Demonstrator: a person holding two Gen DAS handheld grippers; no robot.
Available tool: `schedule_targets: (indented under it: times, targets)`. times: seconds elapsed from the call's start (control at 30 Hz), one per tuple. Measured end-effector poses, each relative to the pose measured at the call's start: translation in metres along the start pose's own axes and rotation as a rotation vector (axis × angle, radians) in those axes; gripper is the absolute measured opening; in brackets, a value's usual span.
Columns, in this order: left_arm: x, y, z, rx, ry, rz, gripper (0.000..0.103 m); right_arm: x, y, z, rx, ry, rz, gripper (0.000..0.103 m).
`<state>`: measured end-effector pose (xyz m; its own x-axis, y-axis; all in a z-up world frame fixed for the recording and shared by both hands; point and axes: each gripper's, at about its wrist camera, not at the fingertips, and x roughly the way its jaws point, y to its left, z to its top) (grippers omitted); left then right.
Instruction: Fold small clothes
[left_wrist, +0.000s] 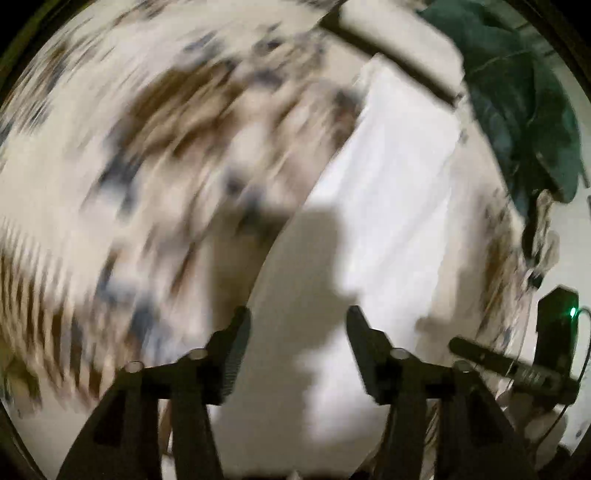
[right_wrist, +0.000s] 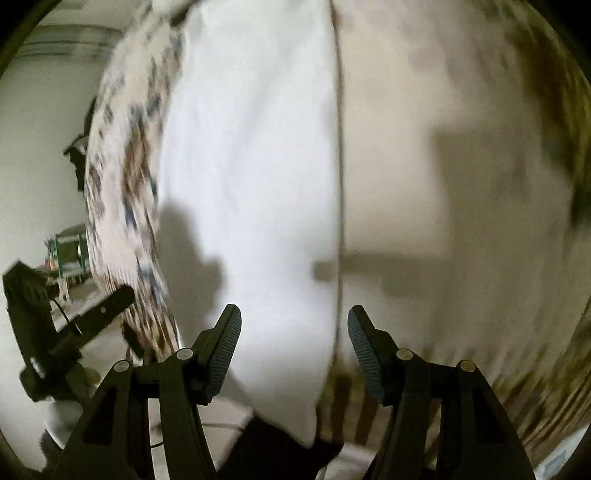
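A white garment (left_wrist: 388, 206) lies flat on a patterned cloth, blurred by motion. It also shows in the right wrist view (right_wrist: 251, 184) as a long white band. My left gripper (left_wrist: 298, 321) is open and empty just above the garment's near part. My right gripper (right_wrist: 294, 321) is open and empty over the garment's right edge. The right gripper's body shows at the right of the left wrist view (left_wrist: 517, 369). The left gripper's body shows at the left of the right wrist view (right_wrist: 74, 325).
A cream cloth with brown and blue print (left_wrist: 147, 155) covers the surface; it also shows in the right wrist view (right_wrist: 122, 177). A dark green garment (left_wrist: 517, 92) lies at the far right. A plain beige area (right_wrist: 443, 184) lies right of the white garment.
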<state>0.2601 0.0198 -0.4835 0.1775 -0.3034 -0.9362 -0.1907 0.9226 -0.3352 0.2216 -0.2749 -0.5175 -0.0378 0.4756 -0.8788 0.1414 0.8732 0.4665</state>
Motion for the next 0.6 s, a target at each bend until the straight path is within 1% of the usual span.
schedule_targets:
  times: [0.03,0.07,0.1,0.13,0.17,0.2,0.23,0.27,0.3,0.37,0.43,0.47,0.5,0.53,0.57,0.6]
  targets:
    - [0.006,-0.008,0.027,0.009,-0.013,-0.034,0.056,-0.008,0.001,0.024,-0.001,-0.034,-0.009,0.062]
    - [0.012,-0.009,0.047,0.02,-0.021,-0.056,0.056,-0.014,0.001,0.05,0.0,-0.071,-0.018,0.062]
    - [0.024,-0.02,0.077,0.039,-0.032,-0.087,0.056,-0.023,-0.006,0.077,0.006,-0.101,-0.023,0.062]
    - [0.038,-0.031,0.108,0.064,-0.034,-0.115,0.056,-0.026,-0.009,0.102,0.015,-0.128,-0.027,0.062]
    - [0.055,-0.043,0.135,0.085,-0.028,-0.132,0.056,-0.029,-0.013,0.131,0.028,-0.152,-0.033,0.062]
    - [0.071,-0.05,0.161,0.109,-0.017,-0.143,0.056,-0.029,-0.016,0.153,0.04,-0.165,-0.04,0.062]
    - [0.079,-0.052,0.169,0.127,-0.004,-0.156,0.056,-0.03,-0.021,0.179,0.059,-0.178,-0.037,0.062]
    - [0.097,-0.059,0.194,0.156,0.012,-0.156,0.056,-0.028,-0.027,0.208,0.084,-0.193,-0.02,0.062]
    - [0.108,-0.063,0.208,0.173,0.025,-0.163,0.056,-0.028,-0.034,0.227,0.097,-0.198,-0.009,0.062]
    - [0.127,-0.066,0.228,0.184,0.053,-0.195,0.056,-0.02,-0.047,0.273,0.131,-0.193,0.016,0.062]
    - [0.145,-0.066,0.243,0.175,0.089,-0.228,0.056,-0.01,-0.059,0.304,0.173,-0.189,0.053,0.062]
    - [0.15,-0.065,0.247,0.165,0.101,-0.244,0.056,-0.008,-0.067,0.315,0.201,-0.204,0.069,0.059]
    - [0.154,-0.063,0.252,0.153,0.104,-0.266,0.056,-0.008,-0.072,0.322,0.221,-0.229,0.069,0.038]
    - [0.155,-0.062,0.255,0.138,0.103,-0.285,0.056,-0.011,-0.078,0.328,0.24,-0.246,0.07,0.028]
    - [0.156,-0.061,0.258,0.124,0.105,-0.307,0.056,-0.014,-0.083,0.334,0.269,-0.26,0.076,0.025]
    - [0.157,-0.059,0.261,0.114,0.111,-0.323,0.056,-0.019,-0.089,0.337,0.302,-0.277,0.096,0.025]
